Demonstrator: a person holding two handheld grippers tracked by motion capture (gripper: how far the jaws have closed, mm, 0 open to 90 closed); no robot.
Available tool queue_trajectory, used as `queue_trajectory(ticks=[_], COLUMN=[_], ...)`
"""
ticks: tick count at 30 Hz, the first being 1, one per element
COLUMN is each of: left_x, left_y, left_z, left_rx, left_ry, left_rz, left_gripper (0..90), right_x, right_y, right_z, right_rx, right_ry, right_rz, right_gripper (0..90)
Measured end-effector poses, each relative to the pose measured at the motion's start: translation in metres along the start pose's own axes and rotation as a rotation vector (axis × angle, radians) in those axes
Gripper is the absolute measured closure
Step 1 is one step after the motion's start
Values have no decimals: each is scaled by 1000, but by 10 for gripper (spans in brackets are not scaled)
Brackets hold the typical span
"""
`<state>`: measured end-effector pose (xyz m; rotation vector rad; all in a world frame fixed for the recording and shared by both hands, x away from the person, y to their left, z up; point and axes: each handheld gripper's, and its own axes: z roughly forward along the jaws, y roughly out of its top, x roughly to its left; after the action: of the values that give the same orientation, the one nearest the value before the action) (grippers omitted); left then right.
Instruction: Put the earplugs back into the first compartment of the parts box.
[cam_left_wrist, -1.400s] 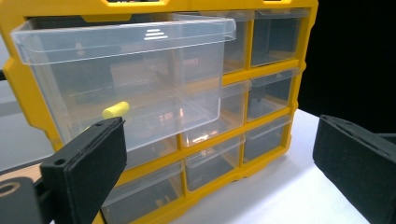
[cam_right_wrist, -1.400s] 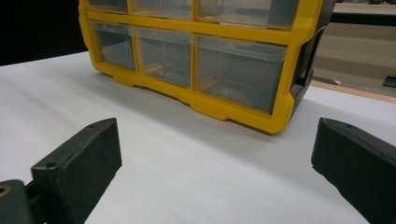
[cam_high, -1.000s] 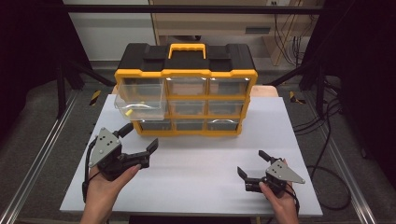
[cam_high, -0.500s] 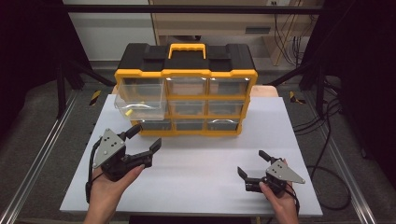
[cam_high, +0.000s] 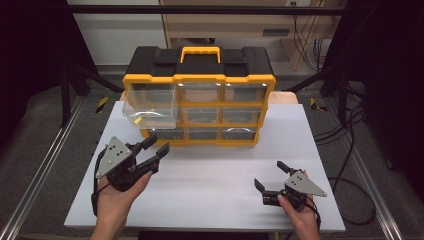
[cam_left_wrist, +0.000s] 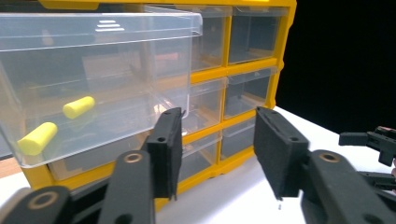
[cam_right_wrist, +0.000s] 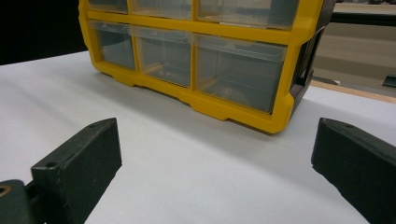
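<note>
Drawers fill the yellow organizer (cam_high: 200, 105) at the back of my white bench (cam_high: 210, 185). One clear drawer (cam_high: 149, 111) on its left column is pulled out, with two yellow foam plugs (cam_left_wrist: 78, 107) lying inside it. My left tool (cam_high: 152, 152) sits just in front of that drawer; its jaws have just been closing and stand partly apart with nothing between them. My right tool (cam_high: 270, 176) rests near the bench's front right, jaws wide apart and empty, facing the organizer's bottom row.
</note>
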<state>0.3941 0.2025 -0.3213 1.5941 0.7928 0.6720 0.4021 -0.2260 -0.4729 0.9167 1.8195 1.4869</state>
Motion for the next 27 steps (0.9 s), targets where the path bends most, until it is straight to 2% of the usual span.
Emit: queue_trajectory(ticks=[9,19,27], left_x=[3,6,9], left_y=[0,0,1], left_z=[0,-1,-2], left_rx=[-5,-15,-1], left_ry=[0,1,0], left_rz=[-2,5,-6], left_gripper=[710,852,900], right_x=[0,0,0], right_y=[0,0,0], right_z=[0,0,0], right_rx=[0,0,1], right_ry=[0,0,1], right_rz=[0,-1,-1], right_gripper=[19,19,19])
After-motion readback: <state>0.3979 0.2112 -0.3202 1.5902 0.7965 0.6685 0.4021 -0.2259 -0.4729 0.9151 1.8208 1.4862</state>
